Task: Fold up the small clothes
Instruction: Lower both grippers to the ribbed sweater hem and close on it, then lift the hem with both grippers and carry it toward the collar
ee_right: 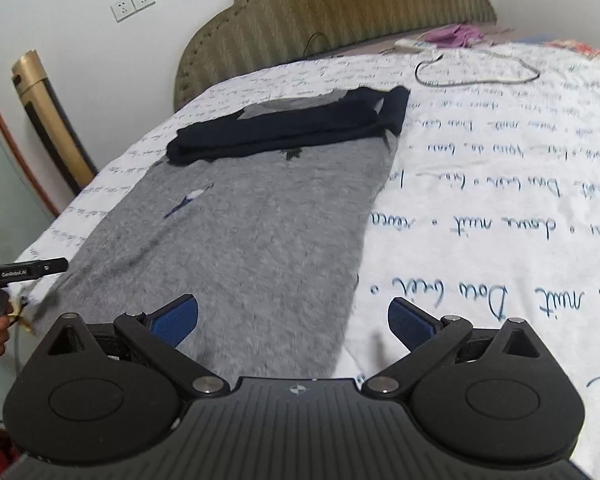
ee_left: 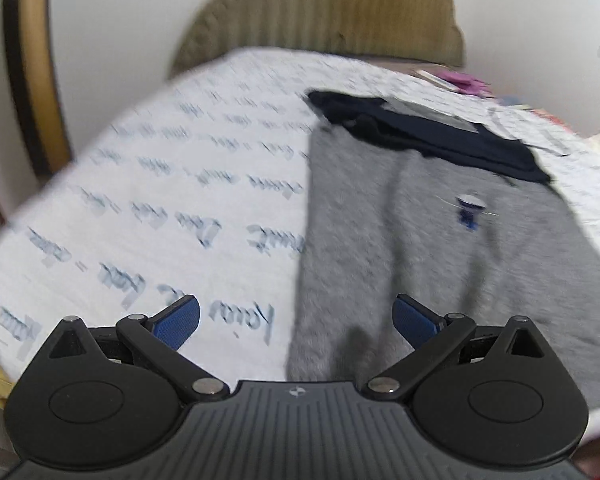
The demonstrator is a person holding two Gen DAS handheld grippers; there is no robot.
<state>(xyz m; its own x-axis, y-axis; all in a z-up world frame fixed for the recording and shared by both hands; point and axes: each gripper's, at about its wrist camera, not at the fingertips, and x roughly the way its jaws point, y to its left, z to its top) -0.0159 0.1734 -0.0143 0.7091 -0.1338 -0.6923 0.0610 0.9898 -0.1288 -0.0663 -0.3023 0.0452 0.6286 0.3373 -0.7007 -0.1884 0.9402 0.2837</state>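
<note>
A small grey knitted sweater [ee_right: 260, 216] lies flat on a white bedsheet [ee_right: 500, 184] printed with handwriting; its navy sleeves [ee_right: 300, 128] are folded across the chest at the far end. In the left wrist view, which is blurred, the same grey sweater [ee_left: 420, 240] fills the right half, with the navy sleeves [ee_left: 440, 136] beyond it. My left gripper [ee_left: 296, 320] is open above the sweater's near left edge and holds nothing. My right gripper [ee_right: 294, 320] is open over the sweater's near right edge and is also empty. The left tool [ee_right: 24, 272] and a hand show at the left rim.
An olive padded headboard [ee_right: 340, 16] stands at the far end of the bed. A cable [ee_right: 476, 68], a white power strip [ee_right: 412, 43] and purple cloth [ee_right: 456, 34] lie near it. A gold-and-black roll [ee_right: 48, 120] leans on the wall at left, below wall sockets [ee_right: 134, 3].
</note>
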